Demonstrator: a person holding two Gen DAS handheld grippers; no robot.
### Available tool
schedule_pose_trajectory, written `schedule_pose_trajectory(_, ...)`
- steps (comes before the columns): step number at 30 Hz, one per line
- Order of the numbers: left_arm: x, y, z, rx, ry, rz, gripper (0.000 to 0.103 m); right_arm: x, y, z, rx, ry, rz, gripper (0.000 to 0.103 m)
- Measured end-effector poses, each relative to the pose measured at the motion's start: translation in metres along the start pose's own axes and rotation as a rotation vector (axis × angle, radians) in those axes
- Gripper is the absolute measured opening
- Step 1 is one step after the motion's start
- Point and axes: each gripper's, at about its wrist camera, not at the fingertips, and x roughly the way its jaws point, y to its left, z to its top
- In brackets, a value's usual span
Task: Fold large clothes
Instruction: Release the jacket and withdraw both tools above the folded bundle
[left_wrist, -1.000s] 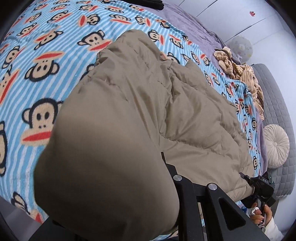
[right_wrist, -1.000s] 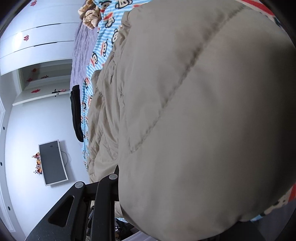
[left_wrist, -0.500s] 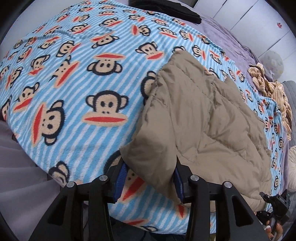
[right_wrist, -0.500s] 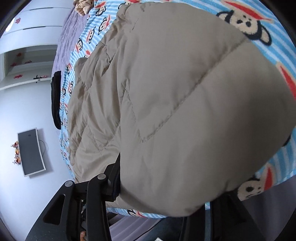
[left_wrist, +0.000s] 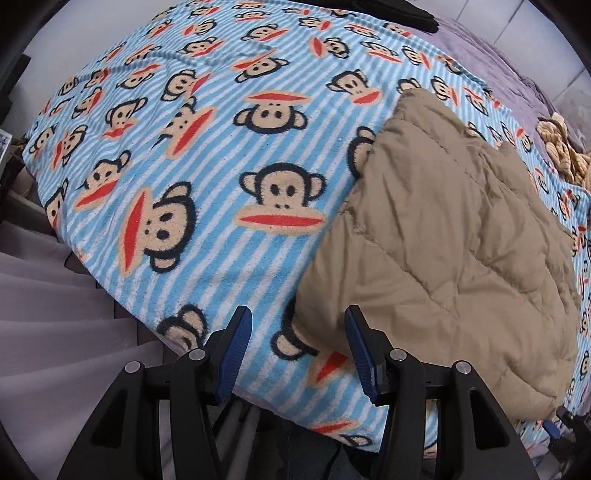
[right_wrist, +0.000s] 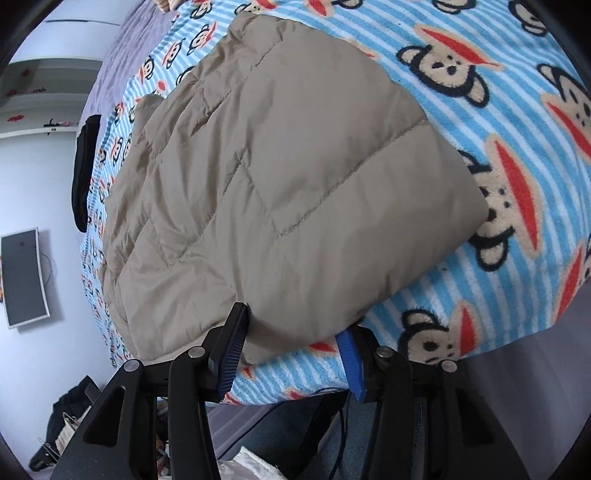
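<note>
Khaki quilted jacket (left_wrist: 443, 236) lies folded on the monkey-print blanket (left_wrist: 207, 155), its padded bulk reaching the near edge of the bed. A second ago the fabric was lifted and filled both wrist views; half a second ago the left gripper (left_wrist: 299, 347) was clamped on a corner. That corner is now released: its blue-padded fingers (left_wrist: 236, 347) stand wide apart with only blanket between them, the jacket's edge just beside the right-hand pad. The right gripper (right_wrist: 291, 343) has also spread; its jaws are apart, with the jacket's hem lying loosely between them, one pad partly tucked under the fabric, so nothing is pinched.

No readable writing or brand shows anywhere.

The blanket is blue-and-white striped with cartoon monkey faces, spread over a purple bedcover (left_wrist: 491, 55). A black garment (right_wrist: 83, 170) lies on the far side of the bed, a knitted tan item (left_wrist: 561, 147) near the headboard end. On the white wall hangs a flat screen (right_wrist: 24, 277).
</note>
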Motion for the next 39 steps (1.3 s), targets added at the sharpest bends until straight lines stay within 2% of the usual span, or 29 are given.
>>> schedule_pose_trajectory(6,-0.037,-0.04,-0.009,0.129,-0.021,-0.054,0.054,-0.005,0.029,-0.018,-0.149,0.036,0.03,0.054)
schedule_pose_trajectory(10,-0.055,-0.06,-0.016,0.159,-0.031,-0.088,0.054,-0.007,0.051,-0.02,-0.225,0.039,0.036,0.059)
schedule_pose_trajectory(15,-0.071,-0.074,-0.026,0.181,-0.052,-0.07,0.056,-0.01,0.069,-0.022,-0.298,0.028,0.024,0.065)
schedule_pose_trajectory(16,-0.074,-0.076,-0.027,0.186,-0.055,-0.064,0.065,-0.01,0.071,-0.023,-0.305,0.026,0.024,0.065)
schedule_pose_trajectory(17,-0.077,-0.076,-0.029,0.189,-0.066,-0.056,0.092,-0.011,0.07,-0.025,-0.308,0.027,0.025,0.065)
schedule_pose_trajectory(18,-0.079,-0.075,-0.029,0.193,-0.086,-0.046,0.103,-0.009,0.069,-0.025,-0.31,0.029,0.028,0.065)
schedule_pose_trajectory(20,-0.084,-0.077,-0.028,0.214,-0.109,-0.035,0.103,-0.007,0.07,-0.028,-0.309,0.031,0.026,0.065)
schedule_pose_trajectory(24,-0.082,-0.079,-0.016,0.241,-0.1,-0.044,0.103,-0.007,0.069,-0.031,-0.305,0.021,0.02,0.065)
schedule_pose_trajectory(29,-0.08,-0.077,0.006,0.31,-0.112,-0.014,0.103,-0.003,0.094,-0.028,-0.315,-0.024,0.017,0.066)
schedule_pose_trajectory(30,-0.079,-0.075,0.012,0.319,-0.111,-0.013,0.103,-0.001,0.1,-0.028,-0.32,-0.031,0.017,0.068)
schedule_pose_trajectory(31,-0.079,-0.071,0.019,0.327,-0.111,-0.014,0.103,0.003,0.108,-0.029,-0.323,-0.038,0.017,0.075)
schedule_pose_trajectory(32,-0.079,-0.068,0.026,0.329,-0.112,-0.017,0.103,0.006,0.116,-0.031,-0.326,-0.047,0.024,0.089)
schedule_pose_trajectory(39,-0.066,-0.049,0.07,0.33,-0.093,-0.04,0.103,0.032,0.171,-0.044,-0.368,-0.058,0.001,0.089)
